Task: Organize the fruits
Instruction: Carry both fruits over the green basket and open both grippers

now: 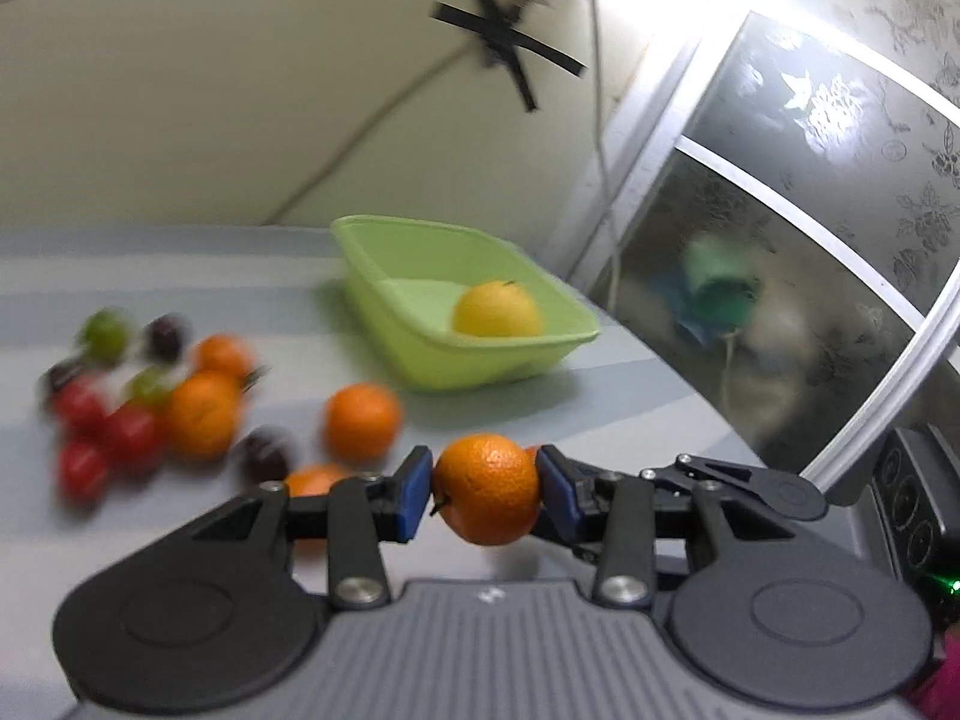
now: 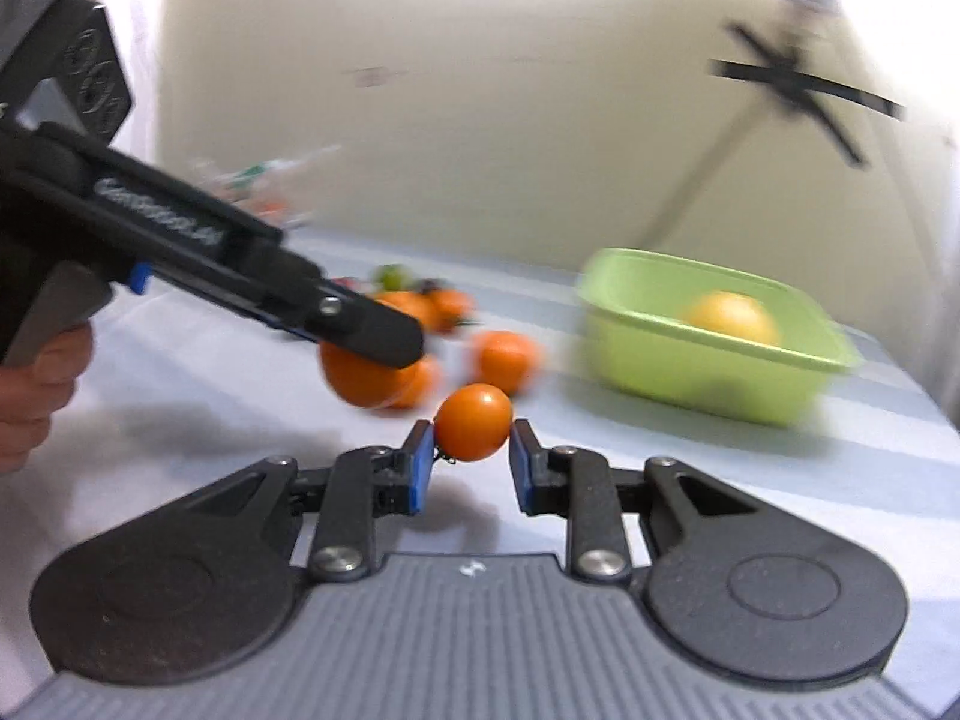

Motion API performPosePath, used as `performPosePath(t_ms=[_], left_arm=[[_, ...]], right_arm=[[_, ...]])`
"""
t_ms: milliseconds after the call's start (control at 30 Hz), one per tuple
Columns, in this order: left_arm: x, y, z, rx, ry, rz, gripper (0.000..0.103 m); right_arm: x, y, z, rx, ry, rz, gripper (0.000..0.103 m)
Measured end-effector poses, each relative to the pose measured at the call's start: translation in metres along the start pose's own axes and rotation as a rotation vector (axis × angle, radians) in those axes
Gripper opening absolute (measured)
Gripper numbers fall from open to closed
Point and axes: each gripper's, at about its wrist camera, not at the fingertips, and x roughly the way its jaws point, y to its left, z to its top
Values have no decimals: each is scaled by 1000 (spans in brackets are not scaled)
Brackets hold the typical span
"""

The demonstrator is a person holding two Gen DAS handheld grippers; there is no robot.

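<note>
Left gripper [image 1: 486, 489]: clamped on a mandarin [image 1: 487, 487], likely bound for the green tub [image 1: 510, 354].
Right gripper [image 2: 471, 456]: pinched a small orange fruit [image 2: 473, 421], lifted off the tabletop [image 2: 720, 480].

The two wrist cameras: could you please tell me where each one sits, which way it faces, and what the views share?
Left wrist: sits on the left gripper, facing along its fingers over the table toward the green tub and the frosted window; the jaws pinch a mandarin.
Right wrist: sits on the right gripper, facing the same tub and wall; the jaws pinch a small smooth orange fruit; the left gripper and a hand show at left.
Shared: the tub, the yellow fruit in it, the loose fruit pile.
</note>
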Motion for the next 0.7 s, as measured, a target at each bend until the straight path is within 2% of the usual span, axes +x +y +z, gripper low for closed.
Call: performPosePath(t_ms=[100,267,400,500,700], left_arm=[[23,-13,24,17,-27,9,39],[62,-10,63,-16,-34,45,39],[92,1,75,-65,-6,87,39],[106,10,73,-89,16,125,39],[110,3,69,-38,4,148,50]], right_arm=[[-6,-38,6,58,-49,-64,30],[24,-91,31,145,-106,-145,30],[51,-106,37,150,-88,-186,30],[60,-109,36,145,-67,-201,30],[66,-109,27,134,-76,-218,34]])
